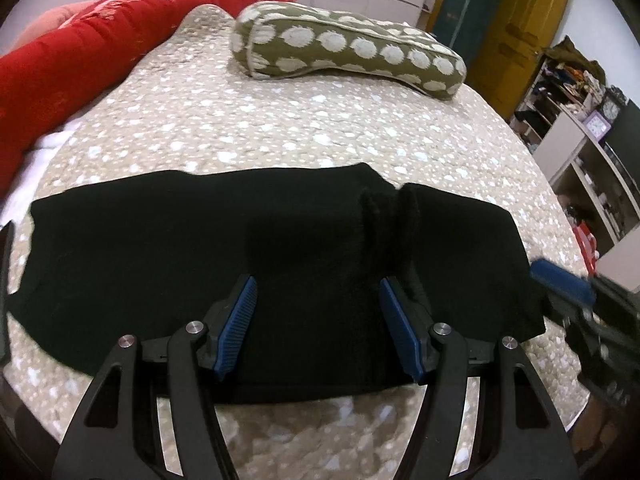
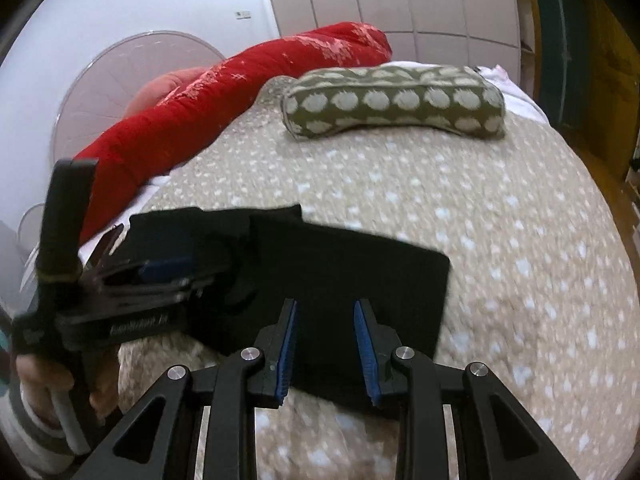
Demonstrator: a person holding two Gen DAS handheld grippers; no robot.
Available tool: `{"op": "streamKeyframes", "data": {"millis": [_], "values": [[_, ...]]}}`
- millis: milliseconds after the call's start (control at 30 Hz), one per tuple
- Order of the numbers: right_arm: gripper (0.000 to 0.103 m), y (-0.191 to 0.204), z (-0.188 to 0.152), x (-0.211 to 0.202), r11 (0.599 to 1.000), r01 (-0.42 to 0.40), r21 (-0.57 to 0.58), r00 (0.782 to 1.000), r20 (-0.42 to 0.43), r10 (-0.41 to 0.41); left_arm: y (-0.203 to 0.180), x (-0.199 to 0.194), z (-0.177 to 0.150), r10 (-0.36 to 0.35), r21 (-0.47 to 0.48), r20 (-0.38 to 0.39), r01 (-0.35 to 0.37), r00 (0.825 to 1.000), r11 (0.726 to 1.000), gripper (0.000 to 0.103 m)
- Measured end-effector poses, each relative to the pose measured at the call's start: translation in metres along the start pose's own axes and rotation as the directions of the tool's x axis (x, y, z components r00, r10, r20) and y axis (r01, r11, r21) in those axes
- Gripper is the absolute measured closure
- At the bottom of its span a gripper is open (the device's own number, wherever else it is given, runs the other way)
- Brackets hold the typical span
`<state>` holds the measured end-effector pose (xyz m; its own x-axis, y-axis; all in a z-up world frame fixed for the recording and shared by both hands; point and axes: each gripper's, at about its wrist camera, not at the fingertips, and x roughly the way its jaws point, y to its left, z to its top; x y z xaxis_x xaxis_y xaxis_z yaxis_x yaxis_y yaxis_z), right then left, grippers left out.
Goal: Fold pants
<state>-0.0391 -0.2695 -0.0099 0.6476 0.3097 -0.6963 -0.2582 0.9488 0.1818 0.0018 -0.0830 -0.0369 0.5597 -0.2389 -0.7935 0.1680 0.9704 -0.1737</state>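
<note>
We see black pants, folded into a flat band with a bunched ridge right of middle, lying on the spotted bedspread. Their long axis runs left to right before us. Our left gripper and right gripper hover over the near edge, fingers apart, holding nothing.

The pants were matt black cloth with a fuzzy nap, lying on a quilted, pebbly beige bedspread, beside a coarse woven olive pillow and a red fabric bolster, while the gripper pads looked like ribbed blue rubber on matt black plastic.
</note>
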Motion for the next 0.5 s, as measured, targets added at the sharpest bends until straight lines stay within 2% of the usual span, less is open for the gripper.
{"op": "streamKeyframes", "data": {"millis": [100, 300, 400, 500], "values": [[0.076, 0.007, 0.012, 0.016, 1.0, -0.028, 0.012, 1.0, 0.001, 0.028, 0.009, -0.009, -0.002, 0.02, -0.012, 0.011, -0.02, 1.0, 1.0, 0.039], [0.076, 0.036, 0.028, 0.058, 0.997, -0.067, -0.045, 0.997, -0.044, 0.065, 0.033, -0.024, -0.007, 0.067, -0.057, 0.034, -0.065, 0.997, 0.996, 0.039], [0.075, 0.048, 0.027, 0.081, 0.996, -0.046, -0.077, 0.995, -0.088, 0.039, 0.042, -0.028, -0.008, 0.079, -0.08, 0.038, -0.076, 0.996, 0.994, 0.039], [0.073, 0.06, 0.029, 0.078, 0.991, -0.043, -0.123, 0.996, -0.086, 0.033, 0.048, -0.031, -0.009, 0.086, -0.093, 0.038, -0.083, 0.996, 0.992, 0.039]]}}
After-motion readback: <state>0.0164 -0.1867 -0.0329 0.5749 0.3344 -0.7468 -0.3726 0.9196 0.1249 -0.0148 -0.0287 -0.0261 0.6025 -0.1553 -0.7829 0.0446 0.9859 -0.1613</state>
